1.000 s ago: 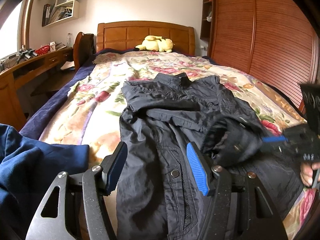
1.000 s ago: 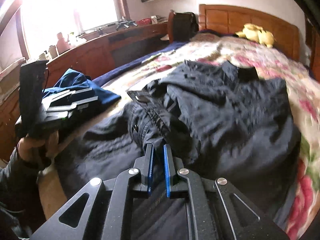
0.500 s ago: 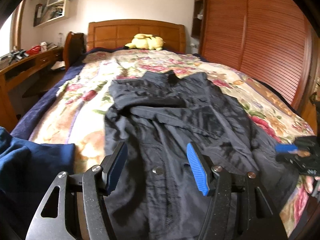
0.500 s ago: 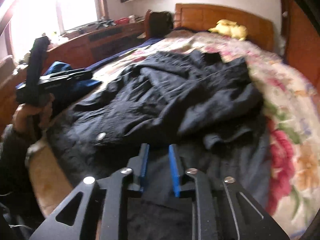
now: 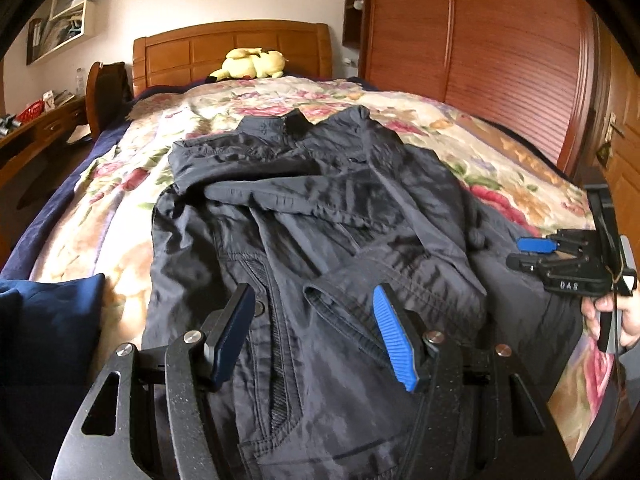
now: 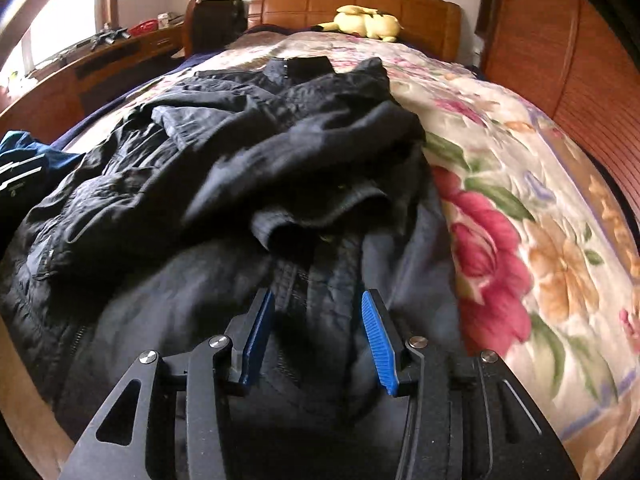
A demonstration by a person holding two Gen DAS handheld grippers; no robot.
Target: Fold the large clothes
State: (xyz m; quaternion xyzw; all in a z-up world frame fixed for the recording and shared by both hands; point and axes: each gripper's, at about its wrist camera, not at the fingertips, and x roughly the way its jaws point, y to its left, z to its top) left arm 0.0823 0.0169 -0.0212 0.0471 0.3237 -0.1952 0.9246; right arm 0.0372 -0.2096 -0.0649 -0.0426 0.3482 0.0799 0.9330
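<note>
A dark jacket (image 5: 320,208) lies front up on the floral bedspread (image 5: 120,208), its collar toward the headboard. One sleeve is folded across its chest, and the cuff (image 6: 320,216) rests near the right side. My left gripper (image 5: 312,300) hovers open above the jacket's lower front, nothing between its pads. My right gripper (image 6: 317,300) hangs over the jacket's (image 6: 240,152) lower right part. Its jaws are opening and the pads press on nothing. In the left wrist view the right gripper (image 5: 524,254) sits at the jacket's right edge, held by a hand (image 5: 612,316).
A navy blue garment (image 5: 44,320) lies at the bed's near left corner. A yellow plush toy (image 5: 252,64) rests by the wooden headboard (image 5: 232,40). A slatted wardrobe (image 5: 480,60) lines the right side. A desk (image 6: 100,64) and chair (image 6: 216,20) stand left.
The right gripper let go of the sleeve cuff, opened, and drew back toward the jacket's lower right. The sleeve now lies across the jacket. The left gripper shifted over the jacket's lower front.
</note>
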